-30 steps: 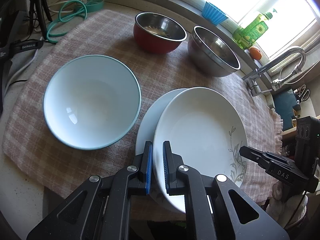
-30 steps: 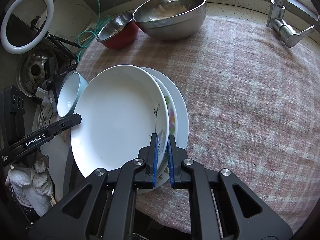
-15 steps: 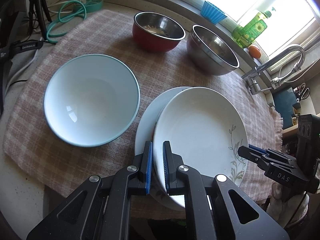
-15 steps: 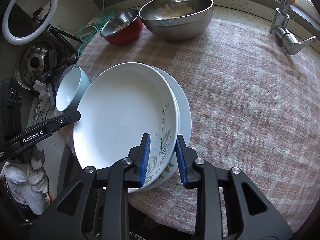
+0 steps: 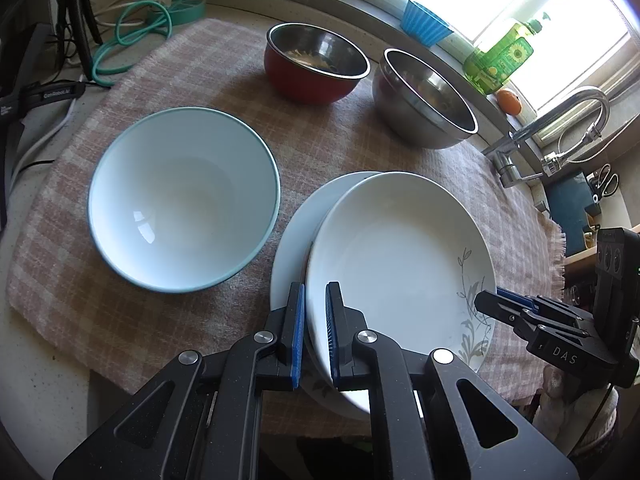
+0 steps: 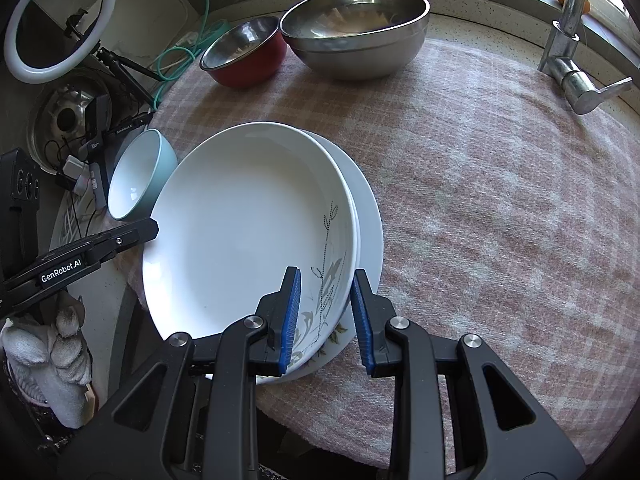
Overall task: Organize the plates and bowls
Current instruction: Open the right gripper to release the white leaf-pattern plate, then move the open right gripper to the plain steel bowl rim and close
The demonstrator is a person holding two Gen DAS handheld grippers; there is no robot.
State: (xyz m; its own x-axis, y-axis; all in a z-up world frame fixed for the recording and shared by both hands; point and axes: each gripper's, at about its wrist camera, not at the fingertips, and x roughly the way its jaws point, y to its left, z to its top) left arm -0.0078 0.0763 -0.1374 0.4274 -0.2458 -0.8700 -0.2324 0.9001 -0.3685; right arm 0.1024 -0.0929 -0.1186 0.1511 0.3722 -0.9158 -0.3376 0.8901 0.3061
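Note:
A white plate with a grey leaf print point(image 5: 400, 256) point(image 6: 248, 232) lies on top of a stack; a wider white plate point(image 5: 304, 220) point(image 6: 370, 232) shows beneath it. My left gripper point(image 5: 315, 332) is shut on the top plate's near left rim, and its tip point(image 6: 150, 230) also shows in the right wrist view. My right gripper point(image 6: 326, 316) is open. Its blue pads straddle the plate's right rim without pressing it, and it shows at the right in the left wrist view point(image 5: 486, 300). A light blue bowl point(image 5: 184, 200) point(image 6: 140, 176) stands left of the stack.
A checked pink cloth point(image 6: 500, 220) covers the counter. At the back stand a red bowl point(image 5: 316, 64) and a steel bowl point(image 5: 424, 104). A faucet point(image 6: 568, 40) rises at the far right, a ring light point(image 6: 60, 20) at the far left. A green bottle point(image 5: 500, 60) sits on the sill.
My right gripper's jaws have spread apart and let go of the leaf-print plate's rim. The plate has settled a little lower on the stack. The left gripper keeps its hold.

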